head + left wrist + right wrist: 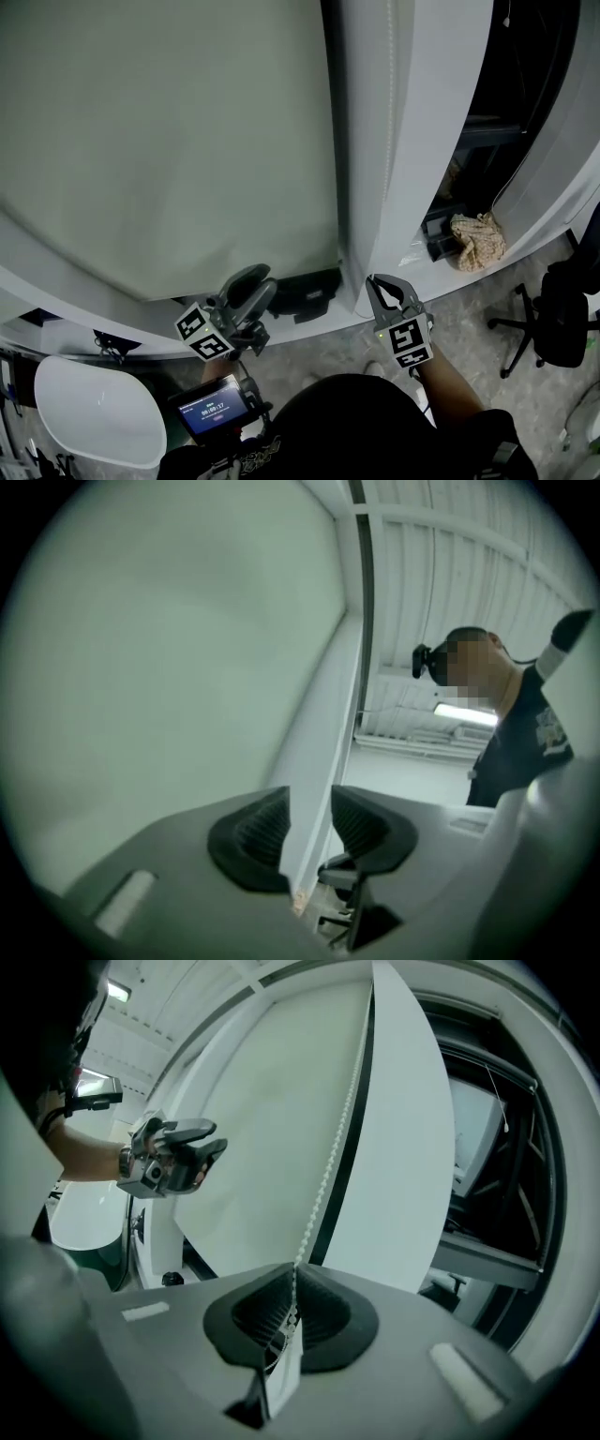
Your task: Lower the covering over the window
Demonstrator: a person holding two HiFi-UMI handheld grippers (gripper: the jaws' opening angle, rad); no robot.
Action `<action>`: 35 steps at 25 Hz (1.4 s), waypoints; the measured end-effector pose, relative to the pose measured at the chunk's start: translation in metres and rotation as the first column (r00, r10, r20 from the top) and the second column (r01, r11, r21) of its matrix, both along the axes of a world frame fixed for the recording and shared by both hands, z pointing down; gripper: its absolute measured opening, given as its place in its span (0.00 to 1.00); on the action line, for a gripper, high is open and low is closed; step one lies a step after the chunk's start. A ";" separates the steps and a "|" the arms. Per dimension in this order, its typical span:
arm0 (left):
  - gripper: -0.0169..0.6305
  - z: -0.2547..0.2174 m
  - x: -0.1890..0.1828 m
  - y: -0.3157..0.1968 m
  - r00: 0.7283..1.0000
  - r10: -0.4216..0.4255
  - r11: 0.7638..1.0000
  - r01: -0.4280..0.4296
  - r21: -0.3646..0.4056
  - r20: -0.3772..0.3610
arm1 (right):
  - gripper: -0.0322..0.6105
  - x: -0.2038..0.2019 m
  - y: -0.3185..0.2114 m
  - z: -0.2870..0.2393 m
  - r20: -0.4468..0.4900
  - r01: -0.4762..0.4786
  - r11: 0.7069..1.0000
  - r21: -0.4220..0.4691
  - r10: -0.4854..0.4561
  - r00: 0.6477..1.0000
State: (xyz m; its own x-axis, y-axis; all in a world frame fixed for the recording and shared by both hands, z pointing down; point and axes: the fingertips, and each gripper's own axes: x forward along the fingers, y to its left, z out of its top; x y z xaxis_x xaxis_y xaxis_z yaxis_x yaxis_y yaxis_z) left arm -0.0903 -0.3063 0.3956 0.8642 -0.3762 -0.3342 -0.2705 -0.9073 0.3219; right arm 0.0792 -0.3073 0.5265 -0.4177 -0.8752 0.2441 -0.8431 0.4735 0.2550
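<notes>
We see the right gripper (292, 1307) with its jaws closed on the white bead chain (328, 1166) of the roller blind (272, 1129); the chain passes between the two ribbed pads and goes up along the dark gap beside the blind. In the head view this right gripper (377, 284) is low, just in front of the white window post (403, 141), with its tips near the bottom of the post. The left gripper (309, 832) has its jaws apart, and we see nothing between the pads, only the edge of the blind (141, 649) and the white frame behind them. In the head view the left gripper (255, 281) is just below the lower edge of the blind (169, 141), and we cannot tell if it touches the fabric. The blind covers most of the left window, and its lower edge hangs a little above the white sill (56, 291). To the right of the post the next window is dark and uncovered, with a crumpled cloth (478, 242) lying on its sill. Below the sill the floor is free between the two grippers; a black office chair (553, 314) stands well apart at the right, and a white rounded object (94, 408) stands at the lower left.
</notes>
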 end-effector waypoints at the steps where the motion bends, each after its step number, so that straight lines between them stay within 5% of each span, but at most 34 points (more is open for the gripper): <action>1: 0.23 -0.004 0.013 -0.001 1.000 0.000 1.000 0.000 0.016 0.013 | 0.07 -0.001 -0.002 0.010 -0.008 0.003 1.000 -0.023 -0.003 1.000; 5: 0.23 -0.020 0.067 0.006 0.997 0.048 0.997 -0.052 0.063 0.054 | 0.07 0.001 0.005 0.079 -0.063 -0.003 0.980 -0.199 -0.010 0.998; 10: 0.27 -0.031 0.135 0.015 0.975 0.044 0.981 -0.084 0.176 0.217 | 0.07 -0.016 0.032 0.149 -0.099 0.033 0.930 -0.366 -0.074 0.992; 19: 0.26 -0.099 0.167 0.018 0.995 0.061 0.968 -0.079 0.237 0.085 | 0.07 -0.029 0.082 0.228 -0.079 0.084 0.816 -0.572 -0.157 0.984; 21: 0.09 -0.105 0.163 0.015 0.996 0.057 0.973 -0.072 0.220 0.076 | 0.07 -0.027 0.092 0.240 -0.064 0.080 0.792 -0.605 -0.148 0.987; 29: 0.03 -0.086 0.142 -0.014 0.996 -0.013 0.989 -0.001 0.147 0.094 | 0.09 0.012 0.085 0.240 -0.073 -0.031 0.777 -0.629 -0.019 0.997; 32: 0.03 -0.046 0.137 -0.027 0.979 -0.060 0.993 0.039 0.110 0.194 | 0.19 0.037 0.076 0.218 0.111 -0.068 0.800 -0.596 0.166 0.980; 35: 0.03 0.012 0.140 -0.031 0.963 -0.042 0.999 0.034 0.037 0.267 | 0.26 0.067 0.060 0.162 0.395 -0.097 0.865 -0.493 0.322 0.861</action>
